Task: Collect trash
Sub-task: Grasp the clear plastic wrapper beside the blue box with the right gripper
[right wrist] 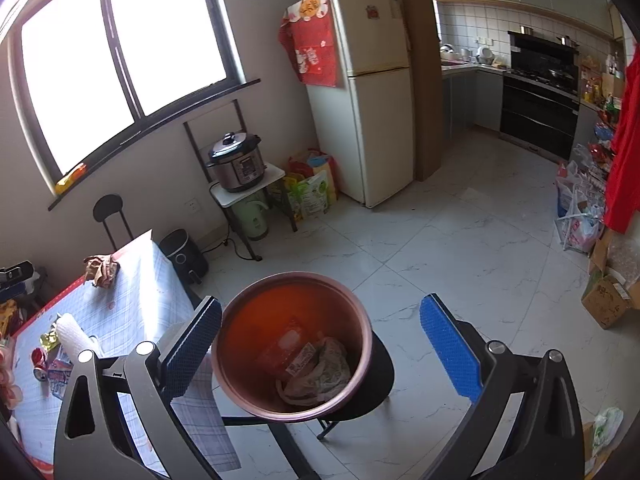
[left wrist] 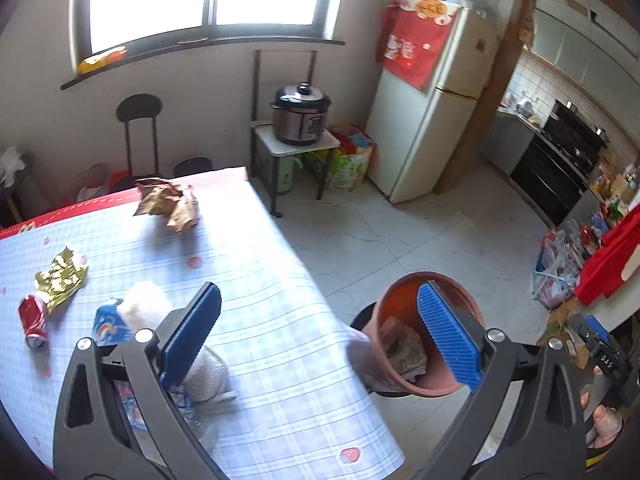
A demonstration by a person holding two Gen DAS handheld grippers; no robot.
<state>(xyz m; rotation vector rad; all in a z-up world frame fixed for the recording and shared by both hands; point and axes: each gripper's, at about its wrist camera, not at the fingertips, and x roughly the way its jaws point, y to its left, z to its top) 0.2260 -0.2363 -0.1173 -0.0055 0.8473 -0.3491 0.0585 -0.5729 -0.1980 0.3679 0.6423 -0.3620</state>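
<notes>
My left gripper (left wrist: 318, 292) is open and empty, hovering over the right edge of the checked table (left wrist: 260, 280). On the table lie a brown crumpled paper (left wrist: 168, 202), a gold wrapper (left wrist: 60, 278), a red can (left wrist: 34, 322), a blue packet (left wrist: 110, 324) and a white roll (left wrist: 142, 310). An orange bin (left wrist: 396, 304) stands on a black stool beside the table. My right gripper (right wrist: 320, 306) is open above the bin (right wrist: 272, 312), whose bottom holds a crumpled bag (right wrist: 320, 372) and a red wrapper (right wrist: 284, 348).
A white fridge (right wrist: 372, 92), a pressure cooker on a small stand (right wrist: 238, 166) and a black chair (left wrist: 138, 120) line the far wall. Bags and boxes (right wrist: 588, 220) crowd the right side. White tiled floor (right wrist: 460, 260) lies between. A hand (left wrist: 604, 420) shows at lower right.
</notes>
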